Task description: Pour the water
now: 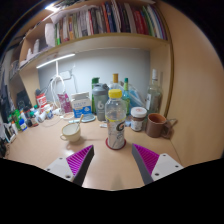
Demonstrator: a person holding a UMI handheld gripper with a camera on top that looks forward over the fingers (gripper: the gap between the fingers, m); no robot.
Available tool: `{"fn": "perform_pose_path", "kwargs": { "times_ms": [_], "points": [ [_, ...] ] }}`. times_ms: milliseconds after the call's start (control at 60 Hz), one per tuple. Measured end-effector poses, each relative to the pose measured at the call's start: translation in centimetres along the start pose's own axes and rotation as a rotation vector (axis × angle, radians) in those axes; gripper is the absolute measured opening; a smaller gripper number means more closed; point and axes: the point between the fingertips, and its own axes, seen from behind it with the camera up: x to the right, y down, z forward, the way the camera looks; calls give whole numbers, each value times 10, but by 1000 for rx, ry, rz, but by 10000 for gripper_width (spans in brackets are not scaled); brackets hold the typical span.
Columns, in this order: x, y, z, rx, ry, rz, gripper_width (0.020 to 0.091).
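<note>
A clear plastic bottle (116, 118) with a yellow cap and a printed label stands upright on the beige desk (45, 148), just ahead of my fingers and centred between them. A small pale bowl-like cup (71, 130) sits to its left. A brown mug (157, 125) stands to its right. My gripper (112, 162) is open, its purple pads spread wide, with nothing between them. The bottle's base lies a little beyond the fingertips (88, 150).
Several bottles and jars line the back of the desk, among them a tall clear bottle (153, 93) and a green-labelled tin (99, 101). A shelf of books (105, 22) hangs above. Small items crowd the left edge (20, 120).
</note>
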Motion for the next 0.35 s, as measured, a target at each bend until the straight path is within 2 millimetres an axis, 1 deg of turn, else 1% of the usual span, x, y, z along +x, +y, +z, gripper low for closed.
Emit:
{"fn": "perform_pose_path", "kwargs": {
  "times_ms": [100, 200, 283, 350],
  "points": [
    [-14, 3, -74, -4, 30, 2, 838],
    [-32, 0, -148, 10, 56, -11, 841],
    [-51, -4, -202, 22, 58, -12, 840],
    [-65, -7, -240, 33, 59, -12, 848]
  ]
}}
